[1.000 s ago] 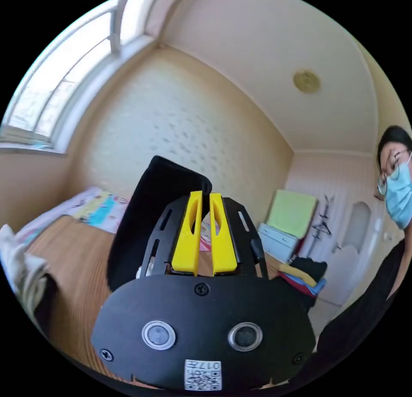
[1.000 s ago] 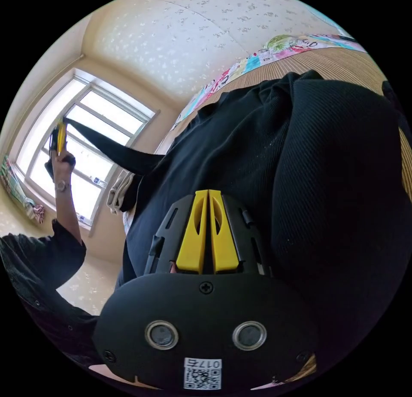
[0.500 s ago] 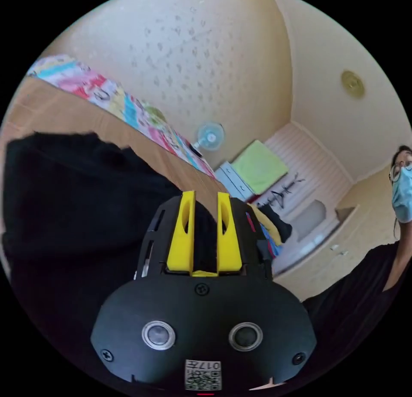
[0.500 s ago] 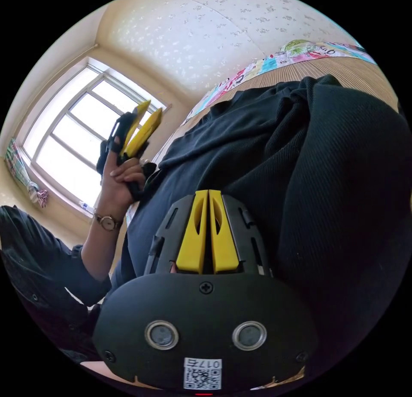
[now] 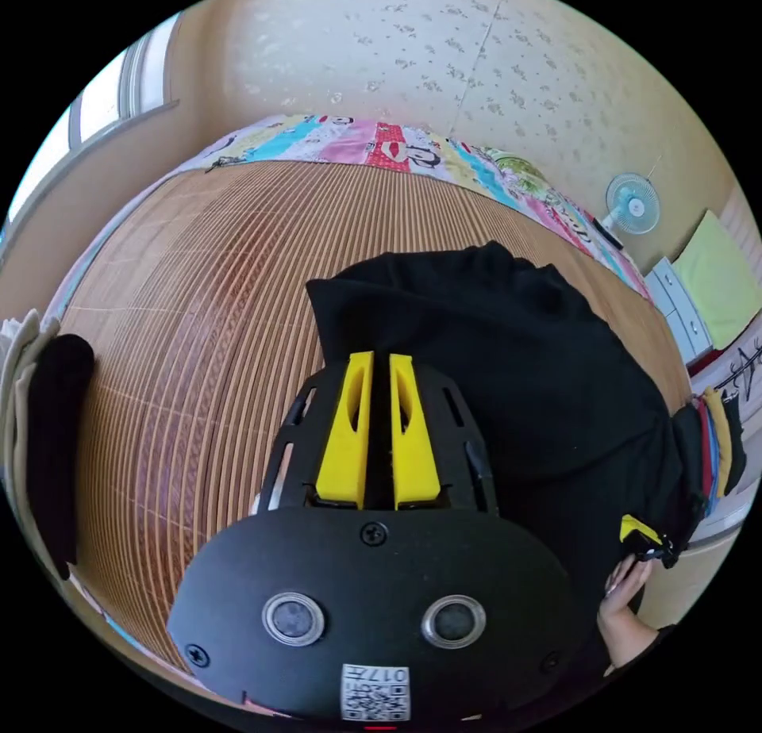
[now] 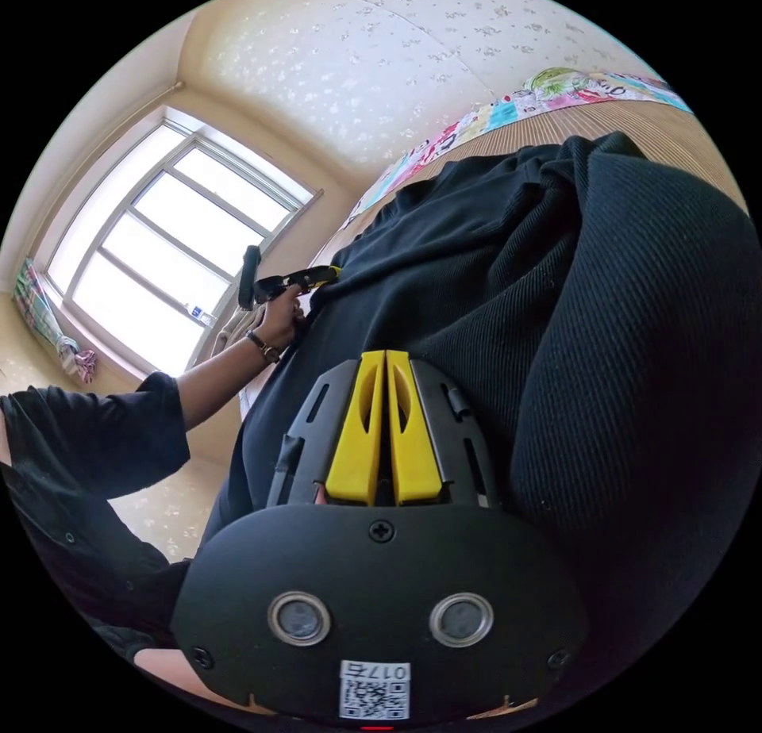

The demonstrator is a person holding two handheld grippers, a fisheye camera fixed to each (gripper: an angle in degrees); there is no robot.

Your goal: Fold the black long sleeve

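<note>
Since the earlier frame, left tongs [image 5: 378,431] have descended from window height to the black long sleeve [image 5: 508,352] on the bamboo mat [image 5: 198,305], jaws nearly closed; grip uncertain. Right tongs [image 6: 384,427] closed, contents hidden. Risk: loose cloth bunches, skewing the fold.

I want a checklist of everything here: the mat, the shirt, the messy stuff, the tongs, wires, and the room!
Surface: ribbed brown bamboo mat, edged by a colourful cartoon-print strip.
Job's things: black ribbed long-sleeve top lying bunched on the mat.
Clutter: cream and black clothes at the mat's edge; stack of coloured clothes on the other side.
Grippers: left yellow tongs look closed, black fabric beneath, grip unclear; right yellow tongs closed against the top, pinch unclear.
Cables: nothing seen.
Surroundings: bright window, speckled cream wall, white standing fan, drawers under a green cloth.
</note>
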